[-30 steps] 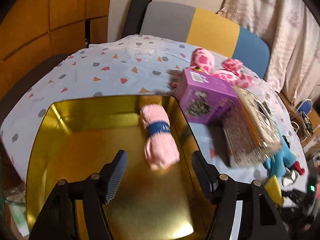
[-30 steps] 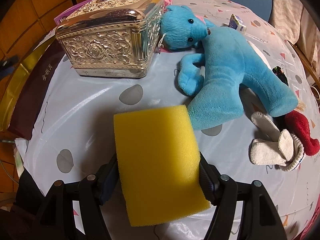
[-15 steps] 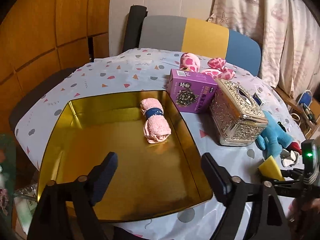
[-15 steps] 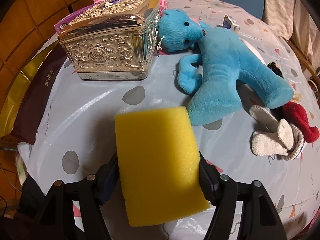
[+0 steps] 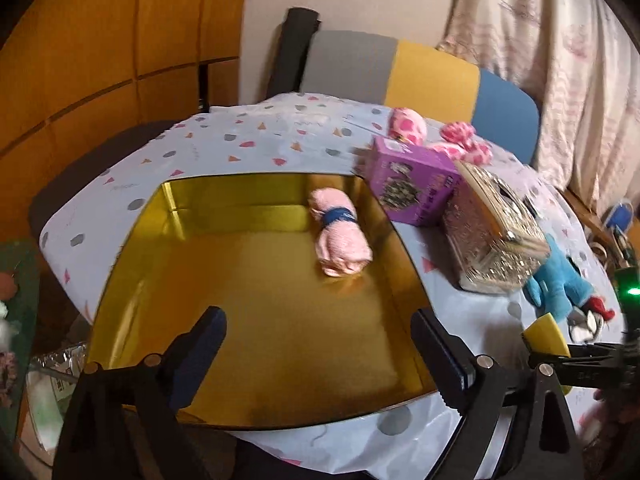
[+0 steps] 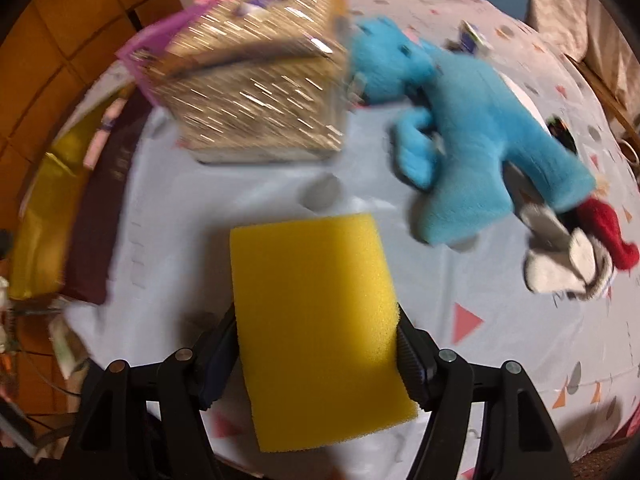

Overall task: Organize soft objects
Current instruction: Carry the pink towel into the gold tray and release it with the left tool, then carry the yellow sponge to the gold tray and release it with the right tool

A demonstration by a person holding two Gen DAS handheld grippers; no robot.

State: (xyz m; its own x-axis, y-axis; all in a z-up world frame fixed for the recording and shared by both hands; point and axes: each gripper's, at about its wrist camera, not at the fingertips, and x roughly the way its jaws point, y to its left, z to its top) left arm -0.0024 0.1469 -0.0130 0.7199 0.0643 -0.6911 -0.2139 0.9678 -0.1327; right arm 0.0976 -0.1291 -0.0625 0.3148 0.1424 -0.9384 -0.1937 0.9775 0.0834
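Observation:
A gold tray (image 5: 180, 216) sits on the patterned table with a rolled pink towel (image 5: 340, 236) inside near its right wall. My left gripper (image 5: 320, 344) is open and empty above the tray's near end. My right gripper (image 6: 316, 332) is shut on a yellow sponge (image 6: 316, 320) and holds it above the table; it also shows in the left wrist view (image 5: 546, 334). A blue plush bear (image 6: 472, 128) lies on the table beyond the sponge, with white and red socks (image 6: 572, 256) at the right.
A silver ornate box (image 6: 256, 80) and a purple box (image 5: 416, 188) stand right of the tray. A pink spotted plush (image 5: 408, 130) lies behind them. A dark book (image 6: 108, 208) lies beside the tray. A multicoloured chair (image 5: 400, 68) stands at the table's far side.
My left gripper has pulled back from the towel and stays open. My right gripper has lifted and shifted with the sponge; its view is now blurred with motion.

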